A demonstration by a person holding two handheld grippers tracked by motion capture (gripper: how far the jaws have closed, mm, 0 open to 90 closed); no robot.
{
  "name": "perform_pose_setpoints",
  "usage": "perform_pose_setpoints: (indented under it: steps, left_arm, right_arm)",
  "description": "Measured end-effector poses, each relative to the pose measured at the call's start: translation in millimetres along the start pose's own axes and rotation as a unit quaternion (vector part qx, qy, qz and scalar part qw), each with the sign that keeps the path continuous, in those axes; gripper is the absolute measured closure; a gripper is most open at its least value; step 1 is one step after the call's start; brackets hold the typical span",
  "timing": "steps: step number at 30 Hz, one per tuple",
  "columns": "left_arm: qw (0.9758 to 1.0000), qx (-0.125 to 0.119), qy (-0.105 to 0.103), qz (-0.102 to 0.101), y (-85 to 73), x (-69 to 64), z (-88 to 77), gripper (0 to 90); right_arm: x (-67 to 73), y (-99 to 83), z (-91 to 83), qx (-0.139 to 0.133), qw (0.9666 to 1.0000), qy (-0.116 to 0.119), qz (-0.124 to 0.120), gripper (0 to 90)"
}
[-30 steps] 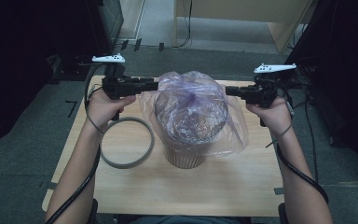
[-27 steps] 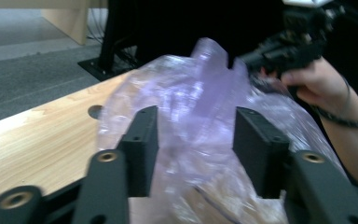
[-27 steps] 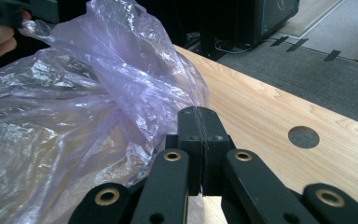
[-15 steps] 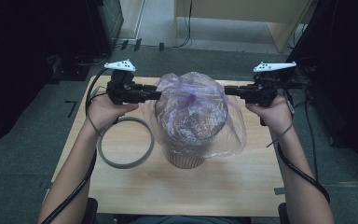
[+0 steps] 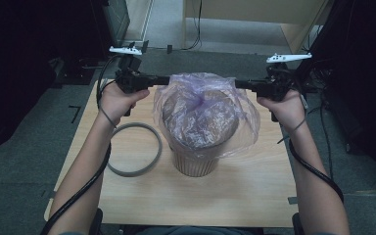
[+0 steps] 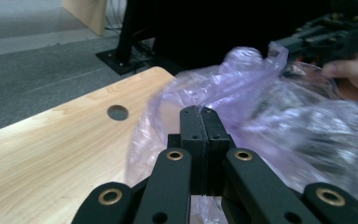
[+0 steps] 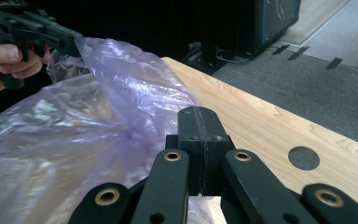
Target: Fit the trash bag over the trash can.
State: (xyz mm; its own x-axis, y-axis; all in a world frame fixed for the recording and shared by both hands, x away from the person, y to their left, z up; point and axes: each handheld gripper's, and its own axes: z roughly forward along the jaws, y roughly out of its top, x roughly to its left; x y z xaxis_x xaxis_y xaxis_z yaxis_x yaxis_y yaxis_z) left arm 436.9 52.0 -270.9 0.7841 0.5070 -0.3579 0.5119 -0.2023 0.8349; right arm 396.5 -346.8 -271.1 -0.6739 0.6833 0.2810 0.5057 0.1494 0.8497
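Observation:
A ribbed beige bin (image 5: 194, 164) stands mid-table, with a thin purple plastic bag (image 5: 200, 112) draped over its top. My left gripper (image 5: 166, 80) is at the bag's left upper edge; its jaws have just been closing and now stand shut on the film, as the left gripper view (image 6: 199, 111) shows with the bag (image 6: 270, 107) at its tips. My right gripper (image 5: 239, 84) is shut on the bag's right upper edge, and the right gripper view (image 7: 199, 112) shows the film (image 7: 74, 130) beside its jaws. Between the two grippers the bag is stretched.
A grey ring (image 5: 133, 149) lies flat on the wooden table (image 5: 200, 200), left of the bin. The tabletop has a round hole (image 6: 117, 112) near a far corner. Dark equipment and cables stand on the grey floor beyond the table's far edge.
My left gripper has moved right toward the bin and reached the bag's left edge. The right gripper has kept its place on the bag's right edge.

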Motion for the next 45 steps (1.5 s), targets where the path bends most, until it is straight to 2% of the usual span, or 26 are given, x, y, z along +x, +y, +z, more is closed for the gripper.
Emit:
perform_pose_setpoints:
  steps: [2, 6, 12, 17, 26, 33, 35, 36, 37, 38, 39, 40, 41, 43, 45]
  left_arm:
    - [0.9999, 0.003, 0.006, -0.012, -0.7, 8.9, 7.6, 90.0]
    - [0.9995, 0.014, 0.007, -0.027, -5.0, 17.5, 16.3, 90.0]
    - [0.9987, 0.020, 0.001, -0.046, -15.8, 27.2, 23.3, 90.0]
    - [0.9981, 0.028, -0.002, -0.055, -25.1, 31.5, 28.9, 90.0]
    - [0.9957, 0.048, -0.010, -0.079, -53.7, 40.7, 40.9, 90.0]
    - [0.9961, 0.040, -0.023, -0.075, -61.2, 38.4, 37.6, 90.0]
    - [0.9962, 0.038, -0.025, -0.074, -60.3, 37.6, 36.6, 88.9]
    - [0.9970, 0.032, -0.025, -0.066, -57.1, 35.5, 32.5, 86.5]
    - [0.9970, 0.032, -0.025, -0.066, -57.1, 35.5, 32.5, 84.4]
    - [0.9977, 0.024, -0.021, -0.060, -52.2, 34.7, 26.6, 82.2]
    - [0.9977, 0.024, -0.021, -0.060, -52.2, 34.7, 26.6, 79.9]
    - [0.9980, 0.016, -0.021, -0.058, -47.2, 33.8, 20.3, 77.2]
    - [0.9980, 0.016, -0.021, -0.058, -47.2, 33.8, 20.3, 73.8]
    - [0.9985, 0.003, -0.019, -0.051, -40.0, 29.7, 9.2, 68.5]
    - [0.9986, 0.000, -0.020, -0.050, -37.8, 27.6, 5.7, 65.9]
  right_arm:
    - [-8.4, -1.5, 6.4, 0.006, 0.9998, -0.010, 0.013, 90.0]
    - [-19.2, -7.4, 16.2, 0.020, 0.9992, -0.016, 0.030, 90.0]
    - [-28.7, -20.9, 27.3, 0.041, 0.9981, -0.020, 0.043, 90.0]
    - [-29.6, -29.9, 32.0, 0.052, 0.9975, -0.018, 0.044, 90.0]
    - [-30.9, -61.2, 40.7, 0.075, 0.9959, -0.009, 0.051, 90.0]
    - [-26.6, -70.7, 37.0, 0.072, 0.9966, -0.006, 0.041, 89.2]
    - [-25.6, -70.2, 35.8, 0.067, 0.9970, -0.005, 0.039, 86.9]
    - [-24.6, -67.6, 32.3, 0.057, 0.9979, -0.004, 0.032, 75.6]
    - [-24.6, -67.6, 32.3, 0.057, 0.9979, -0.004, 0.032, 75.6]
    - [-25.0, -63.7, 28.1, 0.036, 0.9989, -0.003, 0.029, 61.0]
    - [-25.0, -63.7, 28.1, 0.036, 0.9989, -0.003, 0.029, 61.0]
    - [-26.2, -59.5, 23.3, 0.018, 0.9997, -0.007, 0.016, 52.9]
    - [-26.7, -57.3, 20.4, 0.013, 0.9998, -0.010, 0.008, 49.8]
    - [-28.0, -52.9, 14.5, 0.004, 0.9998, -0.017, -0.003, 46.1]
    - [-29.0, -47.6, 6.6, -0.005, 0.9998, -0.018, -0.002, 44.4]
